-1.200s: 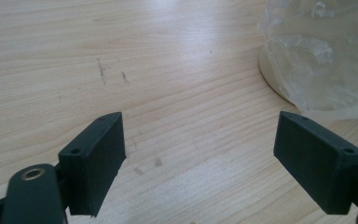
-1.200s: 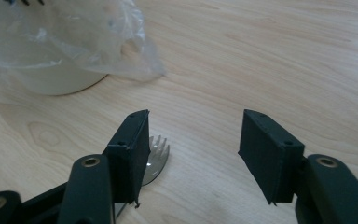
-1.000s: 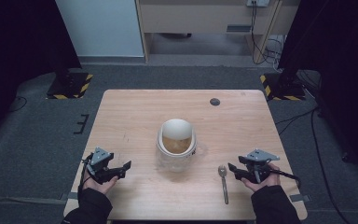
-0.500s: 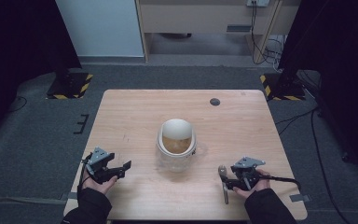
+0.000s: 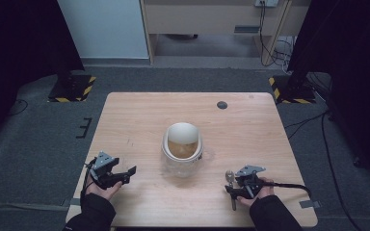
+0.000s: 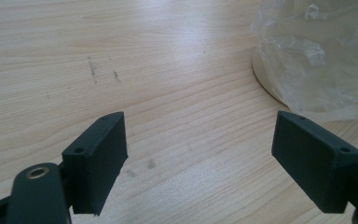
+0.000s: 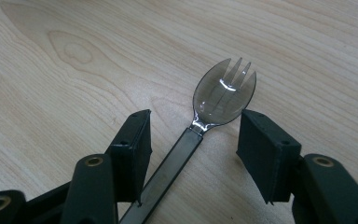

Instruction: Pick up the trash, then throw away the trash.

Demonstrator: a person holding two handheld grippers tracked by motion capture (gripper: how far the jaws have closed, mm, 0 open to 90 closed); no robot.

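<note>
Between the right gripper's (image 7: pixel 193 149) parted jaws lies the spork (image 7: pixel 214 105).

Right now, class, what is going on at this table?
A person holds a gripper in each hand at a wooden table. The right gripper has come down over a clear plastic spork; its jaws straddle the handle and have just been closing a little, not yet clamped. The left gripper waits open beside a plastic-wrapped container of brownish food.
</note>
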